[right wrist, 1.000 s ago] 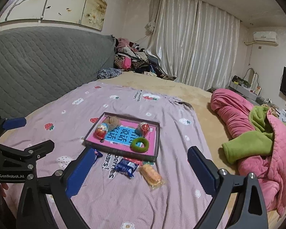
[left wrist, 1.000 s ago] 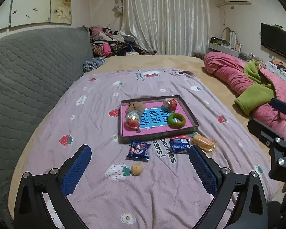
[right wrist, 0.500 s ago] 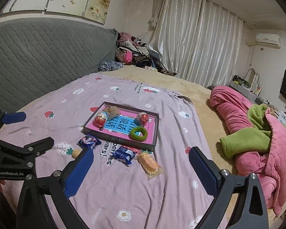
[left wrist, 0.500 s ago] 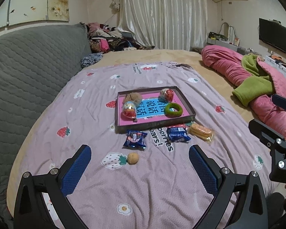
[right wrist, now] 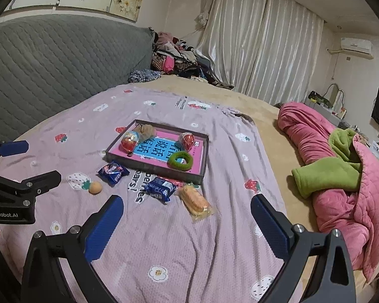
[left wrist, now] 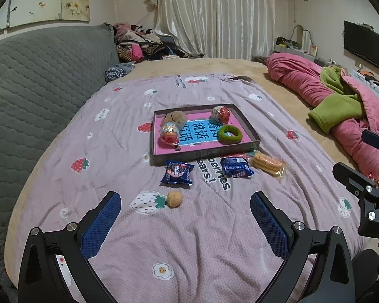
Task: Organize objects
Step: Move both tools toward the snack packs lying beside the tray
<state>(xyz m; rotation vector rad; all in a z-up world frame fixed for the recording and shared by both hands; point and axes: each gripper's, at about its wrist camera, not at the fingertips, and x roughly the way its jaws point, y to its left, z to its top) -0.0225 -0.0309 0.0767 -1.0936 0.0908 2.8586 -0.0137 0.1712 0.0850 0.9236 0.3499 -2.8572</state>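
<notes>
A shallow box tray with a pink and blue floor lies on the purple bedspread. In it are two red egg toys, a brown plush and a green ring. In front of it lie two blue snack packets, a wrapped orange biscuit pack and a small tan ball. My left gripper and right gripper are open, empty, held above the near bedspread.
A grey quilted headboard runs along the left. A pink quilt with a green blanket lies at the right. Clothes are piled at the far bed end. The right gripper's body shows at the left view's right edge.
Both grippers have pulled back and tilted down a little; the tray and snacks sit farther ahead and higher in both views. Nothing was taken hold of.
</notes>
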